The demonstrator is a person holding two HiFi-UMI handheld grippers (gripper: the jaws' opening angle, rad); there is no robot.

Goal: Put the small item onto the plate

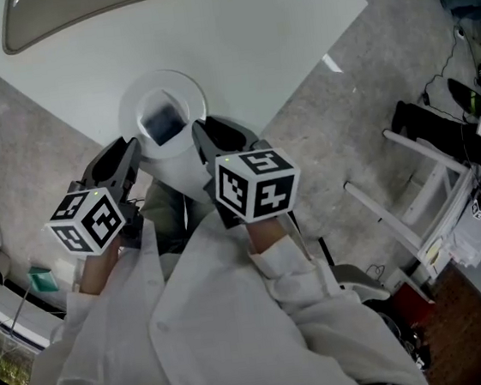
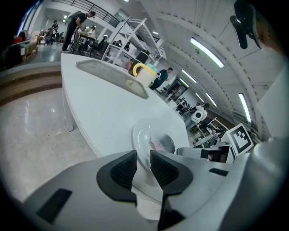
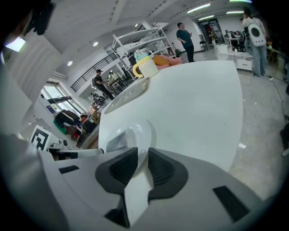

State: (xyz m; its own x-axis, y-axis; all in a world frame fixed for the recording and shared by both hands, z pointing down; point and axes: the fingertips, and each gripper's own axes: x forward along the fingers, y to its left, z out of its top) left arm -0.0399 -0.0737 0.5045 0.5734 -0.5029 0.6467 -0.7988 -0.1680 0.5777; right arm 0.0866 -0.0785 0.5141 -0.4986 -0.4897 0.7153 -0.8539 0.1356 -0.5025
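Note:
A white plate (image 1: 132, 113) sits near the corner of the white table (image 1: 275, 37), with a small dark flat item (image 1: 162, 124) lying in its well. My left gripper (image 1: 132, 153) is at the plate's near-left rim. In the left gripper view the plate (image 2: 141, 134) has its rim between the ribbed pads of that gripper (image 2: 143, 164), which are shut on it. My right gripper (image 1: 202, 136) is at the near-right rim. In the right gripper view the plate (image 3: 141, 130) also runs between that gripper's pads (image 3: 142, 162), and the item (image 3: 116, 142) shows inside it.
A long oval tray (image 1: 73, 12) lies at the table's far end, with a white mug with a yellow handle (image 3: 144, 67) beyond it. The table's corner edge is just under the plate. A white rack frame (image 1: 429, 183) lies on the floor to the right. People stand far off.

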